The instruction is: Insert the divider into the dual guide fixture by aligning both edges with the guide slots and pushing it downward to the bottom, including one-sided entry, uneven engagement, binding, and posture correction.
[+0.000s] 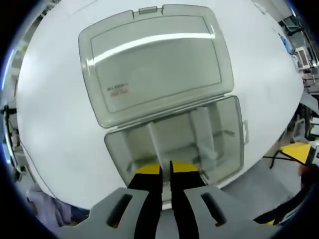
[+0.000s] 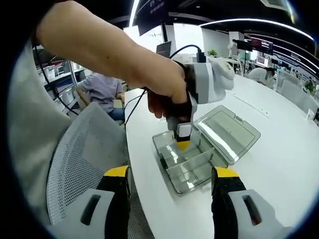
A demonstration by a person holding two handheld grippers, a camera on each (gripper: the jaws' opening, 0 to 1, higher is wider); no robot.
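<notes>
Left gripper [image 1: 166,172] nearly closed at the box [image 1: 227,144]; its hold was unclear.
Right gripper [image 2: 172,181] gaped wide at 6 o'clock, holding nothing; the right gripper view showed a chair [image 2: 82,149].

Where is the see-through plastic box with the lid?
The clear grey plastic box sits open on the round white table, near its edge, with the hinged lid laid flat behind it. In the right gripper view, the left gripper reaches down into it.
</notes>
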